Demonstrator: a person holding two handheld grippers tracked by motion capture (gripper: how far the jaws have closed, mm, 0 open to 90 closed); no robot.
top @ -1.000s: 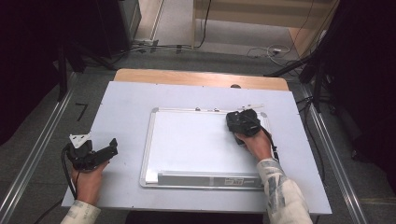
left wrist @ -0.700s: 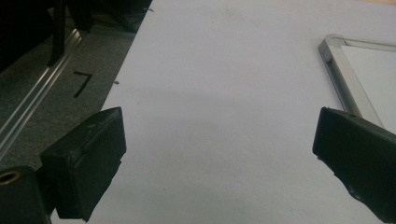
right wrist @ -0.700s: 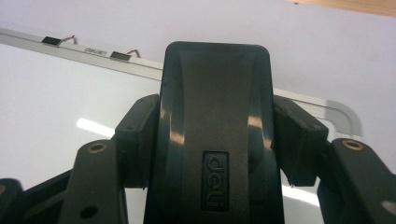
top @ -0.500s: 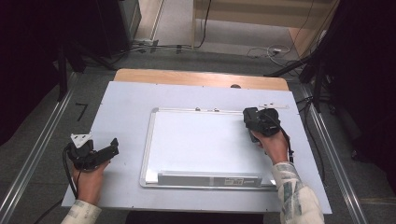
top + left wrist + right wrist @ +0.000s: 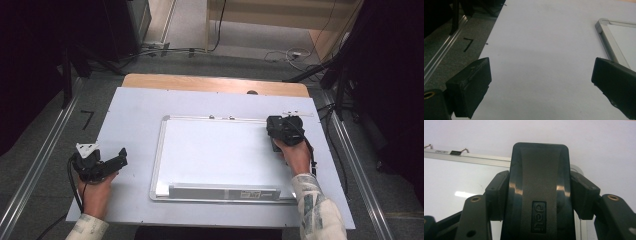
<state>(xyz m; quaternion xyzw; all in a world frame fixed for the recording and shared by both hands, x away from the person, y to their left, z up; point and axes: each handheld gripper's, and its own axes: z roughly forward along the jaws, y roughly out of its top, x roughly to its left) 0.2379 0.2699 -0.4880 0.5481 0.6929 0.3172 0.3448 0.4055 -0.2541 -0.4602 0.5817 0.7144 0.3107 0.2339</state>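
Clamping a black eraser [image 5: 539, 192] at the whiteboard [image 5: 215, 155]'s far right corner, the right gripper [image 5: 284, 131] looks mid-wipe, its next stroke needing flat, steady pressure, while the left gripper [image 5: 107, 162] rests spread and empty on the table [image 5: 135, 110].

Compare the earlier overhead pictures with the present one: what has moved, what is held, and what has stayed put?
The right gripper, shut on the eraser, slid it rightward across the whiteboard to the board's right edge. The grip did not change. The left gripper stayed beside the board, jaws open, and the board did not shift.
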